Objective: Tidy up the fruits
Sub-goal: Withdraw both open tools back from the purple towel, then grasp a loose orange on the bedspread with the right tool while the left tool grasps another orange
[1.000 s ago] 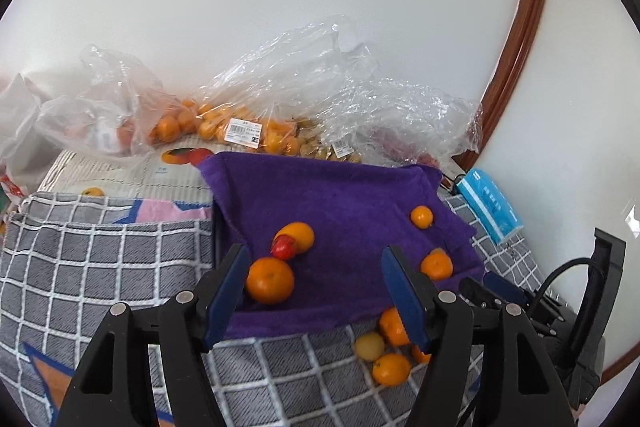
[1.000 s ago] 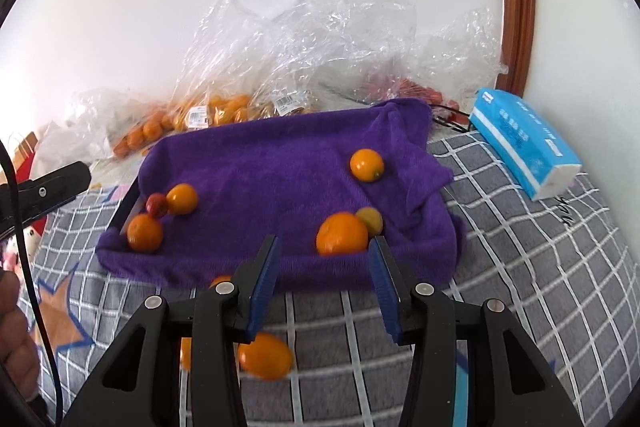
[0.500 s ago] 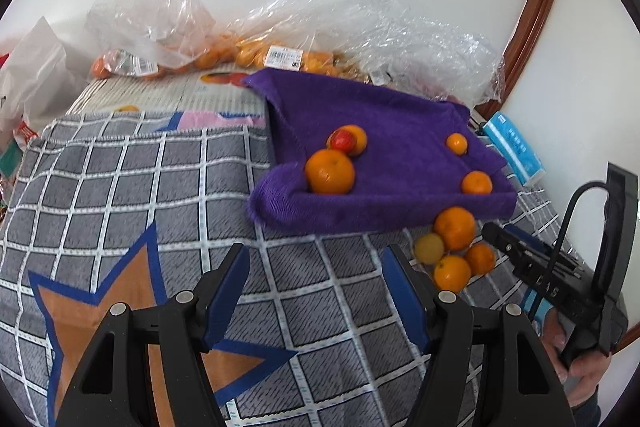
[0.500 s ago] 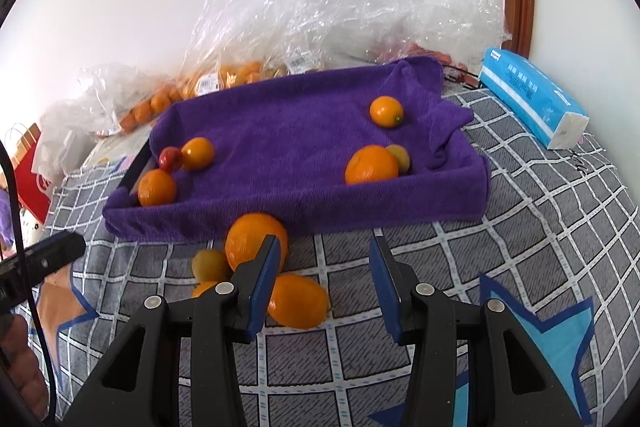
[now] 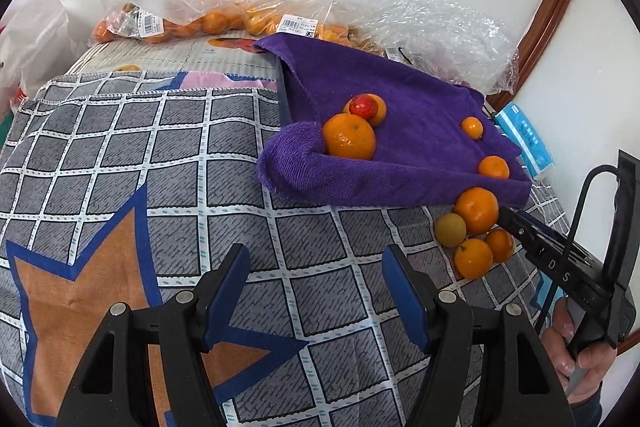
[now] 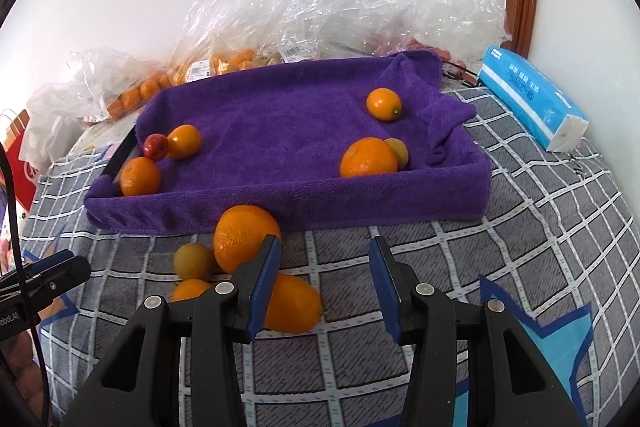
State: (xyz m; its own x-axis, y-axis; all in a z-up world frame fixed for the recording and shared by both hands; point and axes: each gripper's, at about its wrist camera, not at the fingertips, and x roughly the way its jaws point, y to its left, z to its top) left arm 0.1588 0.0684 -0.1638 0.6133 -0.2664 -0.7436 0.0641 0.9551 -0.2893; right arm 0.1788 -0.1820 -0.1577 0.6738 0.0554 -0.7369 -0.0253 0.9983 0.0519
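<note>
fruits: four loose pieces (image 6: 247, 243) lie lower left against the purple-lined tray (image 6: 280, 199) (six already inside). both grippers, left (image 5: 316, 291) and right (image 6: 324, 281), gape empty; centre one fruit before clamping.

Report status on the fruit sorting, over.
Left claw and right claw open, empty. Four loose fruits on checked cloth, outside purple towel-lined tray. Nothing blocking.
</note>
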